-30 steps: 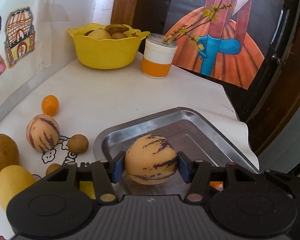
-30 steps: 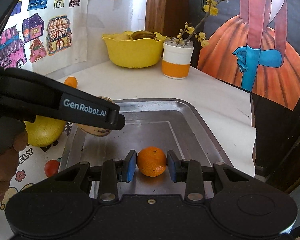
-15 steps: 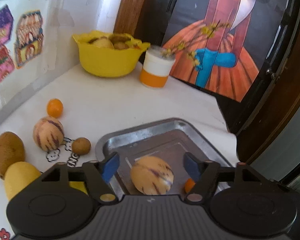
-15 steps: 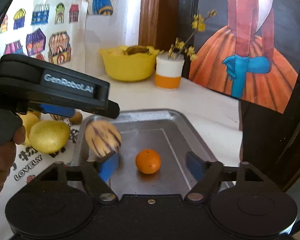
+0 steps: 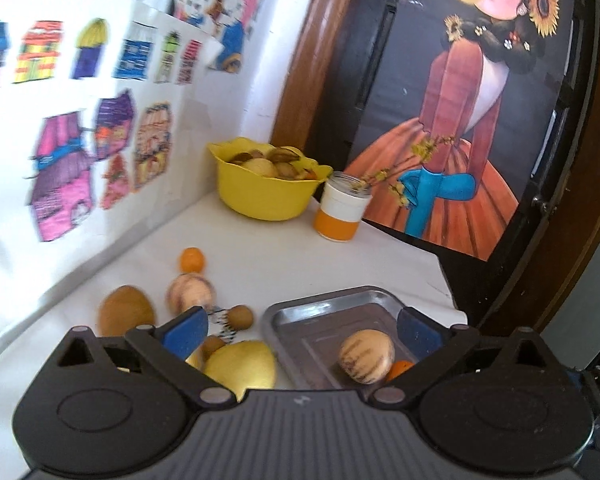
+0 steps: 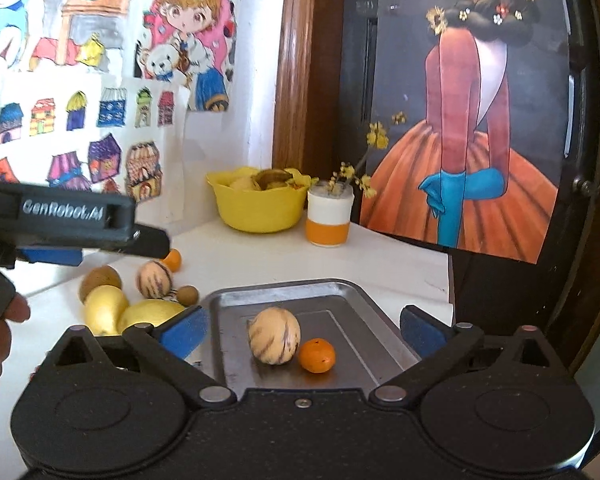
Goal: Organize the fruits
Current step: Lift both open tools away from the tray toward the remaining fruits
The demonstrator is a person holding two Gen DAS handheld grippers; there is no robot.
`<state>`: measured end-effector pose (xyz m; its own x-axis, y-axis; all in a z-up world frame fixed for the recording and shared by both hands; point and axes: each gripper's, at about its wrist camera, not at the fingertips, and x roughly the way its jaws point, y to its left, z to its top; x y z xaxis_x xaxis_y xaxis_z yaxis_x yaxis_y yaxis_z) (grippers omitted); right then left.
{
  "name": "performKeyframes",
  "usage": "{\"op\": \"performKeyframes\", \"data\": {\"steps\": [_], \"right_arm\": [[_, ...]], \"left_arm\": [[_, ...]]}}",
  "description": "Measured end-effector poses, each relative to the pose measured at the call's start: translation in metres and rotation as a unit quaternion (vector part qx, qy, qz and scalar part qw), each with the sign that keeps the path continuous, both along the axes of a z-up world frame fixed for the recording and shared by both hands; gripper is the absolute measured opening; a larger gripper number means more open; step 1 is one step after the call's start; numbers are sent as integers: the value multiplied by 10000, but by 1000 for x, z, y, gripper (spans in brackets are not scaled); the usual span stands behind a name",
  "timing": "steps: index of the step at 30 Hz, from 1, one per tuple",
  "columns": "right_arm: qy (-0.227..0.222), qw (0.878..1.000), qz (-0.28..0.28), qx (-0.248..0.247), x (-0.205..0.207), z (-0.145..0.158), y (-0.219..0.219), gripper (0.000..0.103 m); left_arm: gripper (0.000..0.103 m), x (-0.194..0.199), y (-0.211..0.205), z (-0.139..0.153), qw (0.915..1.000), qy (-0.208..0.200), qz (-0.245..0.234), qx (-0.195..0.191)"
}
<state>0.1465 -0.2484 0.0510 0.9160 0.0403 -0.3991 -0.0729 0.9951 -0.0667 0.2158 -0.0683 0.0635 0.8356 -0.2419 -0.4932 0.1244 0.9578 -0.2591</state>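
On the tray (image 6: pixel 340 288), the stripy melon (image 6: pixel 274 341) and little orange (image 6: pixel 317 355) touch and could roll. Both sets of fingers, left gripper (image 5: pixel 300 328) and right gripper (image 6: pixel 302 326), gape wide and hold nothing, so a bump could knock them.

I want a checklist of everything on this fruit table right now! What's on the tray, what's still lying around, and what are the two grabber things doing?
Surface: white table, lit, with printed doodles near the loose fruit.
Job's things: metal tray holds a striped melon and a small orange, side by side.
Still on the table: second striped melon, second orange, brown fruit, two yellow fruits, small brown ball fruit.
Clutter: yellow bowl full of fruit, white-and-orange jar with yellow flower sprigs.
Grippers: left gripper open, empty; right gripper open, empty.
Cables: nothing seen.
Surroundings: children's drawings on the wall, painting of a girl in an orange dress.
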Motion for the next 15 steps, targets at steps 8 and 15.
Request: {"op": "performKeyframes", "data": {"steps": [8, 15], "right_arm": [[54, 9996, 190, -205, -32, 1, 20, 102], [341, 9987, 316, -211, -51, -7, 35, 102]], "left_arm": [[103, -47, 35, -8, 9992, 3, 297, 255], [103, -76, 58, -27, 9978, 189, 459, 447]]}}
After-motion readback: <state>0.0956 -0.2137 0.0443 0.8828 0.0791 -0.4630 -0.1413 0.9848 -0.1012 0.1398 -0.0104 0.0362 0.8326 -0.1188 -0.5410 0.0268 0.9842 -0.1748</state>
